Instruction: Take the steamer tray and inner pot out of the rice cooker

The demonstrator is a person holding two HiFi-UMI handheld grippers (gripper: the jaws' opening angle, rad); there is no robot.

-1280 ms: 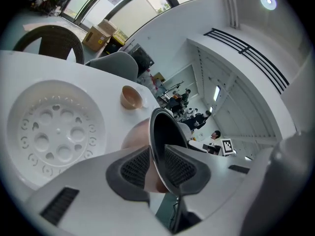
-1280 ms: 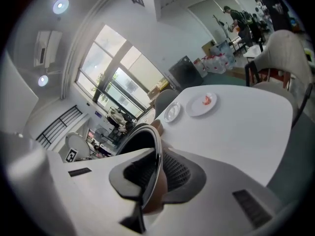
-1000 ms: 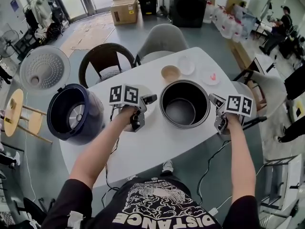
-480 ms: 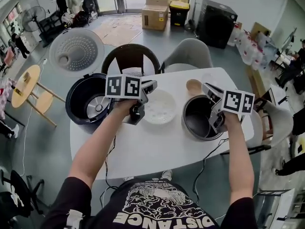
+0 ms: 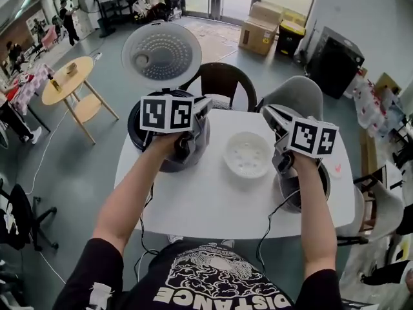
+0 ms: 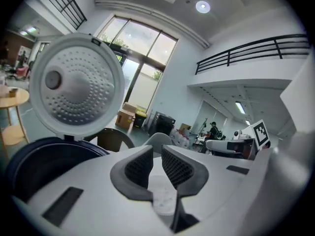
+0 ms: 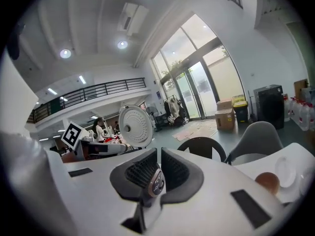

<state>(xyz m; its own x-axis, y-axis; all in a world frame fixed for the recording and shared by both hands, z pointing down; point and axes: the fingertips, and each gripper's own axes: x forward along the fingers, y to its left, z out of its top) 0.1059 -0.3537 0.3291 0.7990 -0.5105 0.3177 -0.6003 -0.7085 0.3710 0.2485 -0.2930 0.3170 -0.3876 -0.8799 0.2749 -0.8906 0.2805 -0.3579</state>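
The dark rice cooker stands at the table's left with its white lid up; the left gripper view shows its body and lid. On the table lies the white perforated steamer tray. To its right stands the inner pot, half hidden by my right arm. My left gripper hovers over the cooker, its jaws closing with nothing between them. My right gripper is raised above the table's far edge, shut and empty.
A white round table carries everything, with cables hanging off its front. A dark chair and a grey chair stand behind it. A small wooden table stands at the far left. A brown bowl sits at the table's back.
Both grippers have lifted away from the sides of the inner pot and swung left and up. The left one now hangs over the cooker. The head view has turned left.
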